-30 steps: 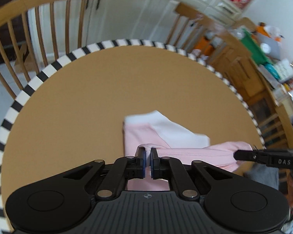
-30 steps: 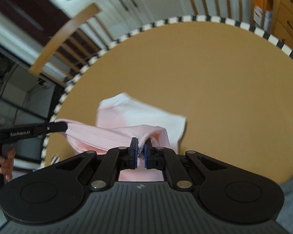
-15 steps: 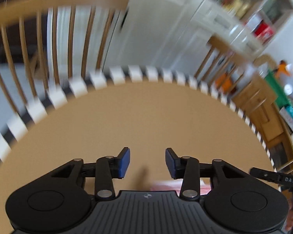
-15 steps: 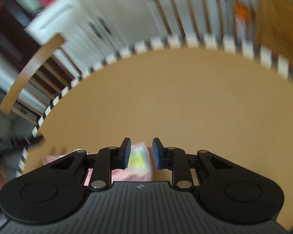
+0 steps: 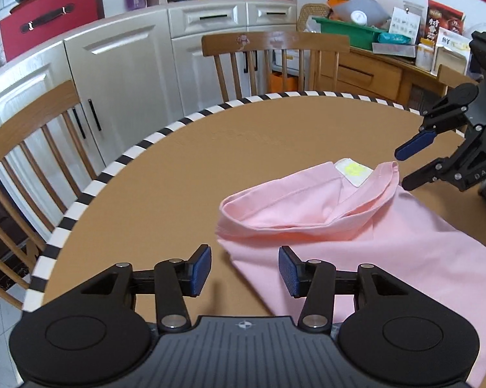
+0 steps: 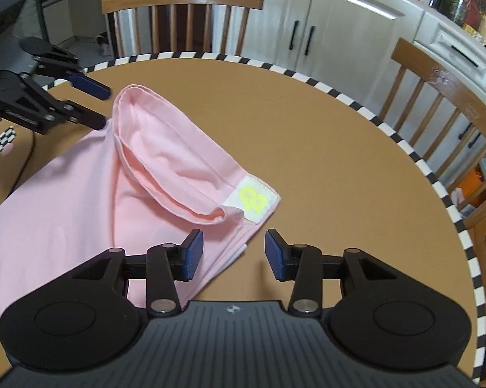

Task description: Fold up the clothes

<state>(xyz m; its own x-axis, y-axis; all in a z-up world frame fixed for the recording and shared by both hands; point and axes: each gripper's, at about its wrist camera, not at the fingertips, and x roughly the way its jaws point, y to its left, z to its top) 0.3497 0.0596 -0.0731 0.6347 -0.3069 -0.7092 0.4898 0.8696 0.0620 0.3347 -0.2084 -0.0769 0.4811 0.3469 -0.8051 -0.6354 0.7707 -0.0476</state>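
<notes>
Currently, garment: we see the pink shirt (image 6: 91, 174) lying on the round surface (image 6: 307, 135), one layer turned over itself, its white label (image 6: 252, 199) at the near folded corner.
Change: a second ago both claws pinched the lifted hem; now neither holds any cloth, and the shirt rests flat.
Left claw (image 5: 244, 273): wide open, empty, poised at the shirt's left corner.
Right claw (image 6: 233, 255): wide open, empty, just short of the label corner.
Meaning: we judge one fold laid and released; further folds remain.
Surroundings: wooden chairs (image 5: 275, 61) and white cabinets (image 5: 123, 74) beyond the striped rim.
</notes>
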